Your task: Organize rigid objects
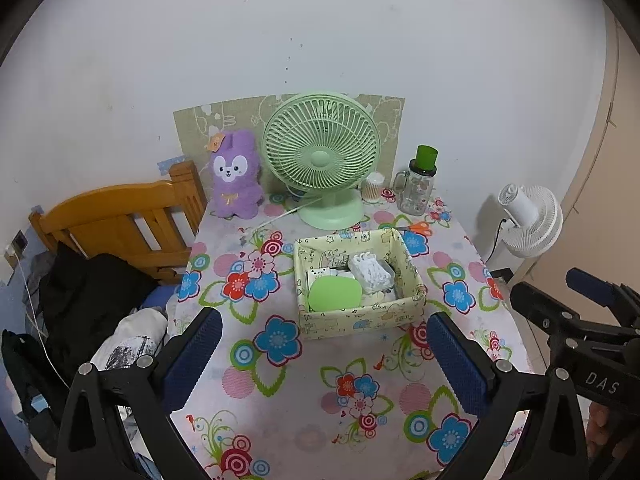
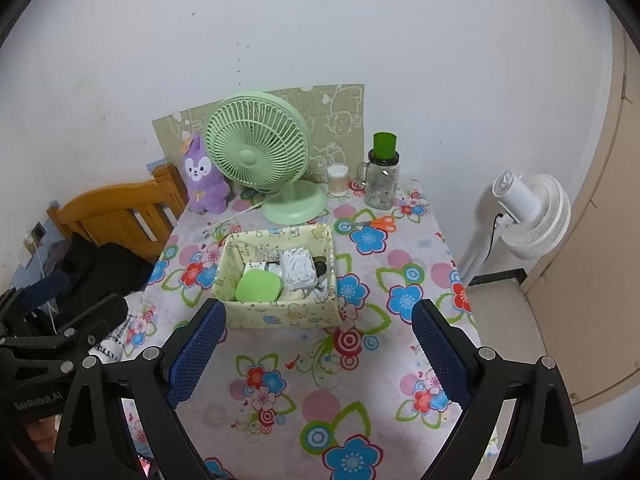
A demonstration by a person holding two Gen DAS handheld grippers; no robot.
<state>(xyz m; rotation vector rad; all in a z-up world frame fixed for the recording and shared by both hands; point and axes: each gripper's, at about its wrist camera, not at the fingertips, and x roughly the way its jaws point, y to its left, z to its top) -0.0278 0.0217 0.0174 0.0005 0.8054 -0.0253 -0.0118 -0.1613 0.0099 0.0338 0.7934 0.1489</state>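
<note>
A pale yellow patterned box [image 1: 316,322] [image 2: 280,314] stands mid-table. It holds a green rounded case [image 1: 334,294] [image 2: 258,287], a clear box of white pieces [image 1: 370,272] [image 2: 298,266] and small white items. Orange-handled scissors [image 1: 416,227] [image 2: 378,223] lie behind the box. A cotton swab jar [image 1: 373,187] [image 2: 338,180] and a glass jar with a green cap [image 1: 418,184] [image 2: 382,176] stand at the back. My left gripper [image 1: 324,338] is open and empty above the table's near side. My right gripper [image 2: 320,330] is open and empty too.
A green desk fan [image 1: 320,156] [image 2: 260,152] and a purple plush rabbit [image 1: 234,176] [image 2: 202,180] stand at the back. A wooden bed frame [image 1: 120,224] with dark clothes is at the left. A white floor fan [image 1: 532,220] [image 2: 532,216] stands right of the table.
</note>
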